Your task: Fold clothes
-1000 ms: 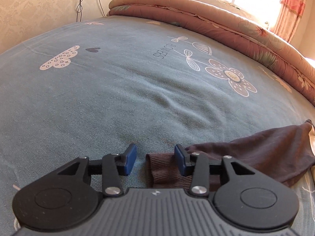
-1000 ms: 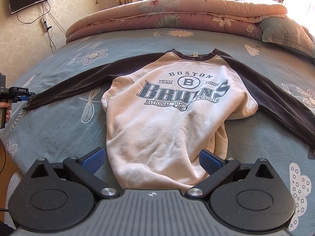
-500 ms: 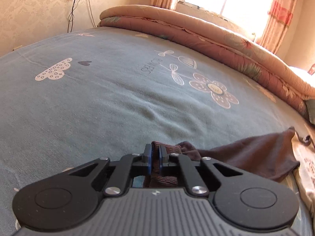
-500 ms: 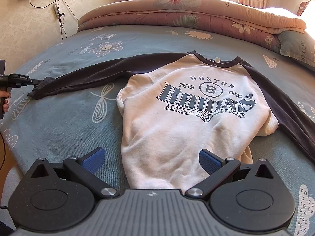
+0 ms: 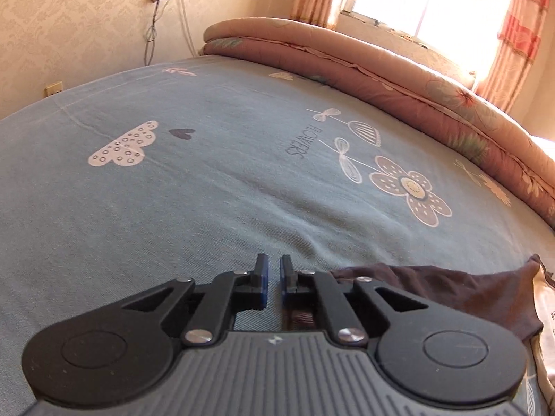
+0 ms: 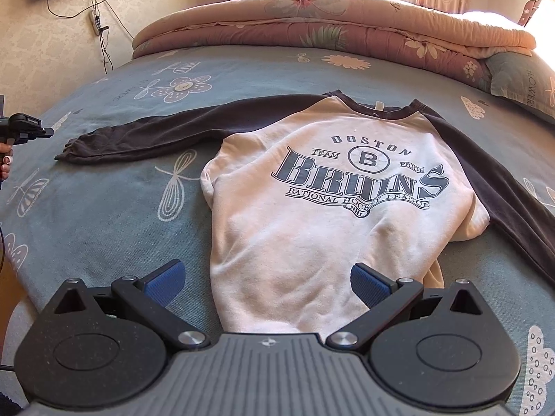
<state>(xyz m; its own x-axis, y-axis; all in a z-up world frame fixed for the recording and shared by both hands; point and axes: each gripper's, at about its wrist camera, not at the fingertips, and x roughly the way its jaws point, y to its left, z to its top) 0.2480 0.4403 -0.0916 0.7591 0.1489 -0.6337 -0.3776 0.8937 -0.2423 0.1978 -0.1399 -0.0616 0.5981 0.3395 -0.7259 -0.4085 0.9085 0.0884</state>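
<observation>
Sweatshirt (image 6: 312,228) lies print-up on the bed (image 6: 104,228), sleeves spread flat, likely so each can fold inward. Left gripper (image 5: 271,282) fingers have just been opening to a narrow gap, nothing between them; the cuff (image 6: 69,150) lies just beside. Right gripper (image 6: 265,280) fingers stand wide apart over the hem, seemingly ready to pinch it.

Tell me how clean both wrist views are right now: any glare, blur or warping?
Left wrist view: window blown out white, bedsheet bowed by the fisheye, print sharp. Right wrist view: evenly lit, sweatshirt lettering crisp, glare only on the quilt at upper right, dark corners from the lens.
</observation>
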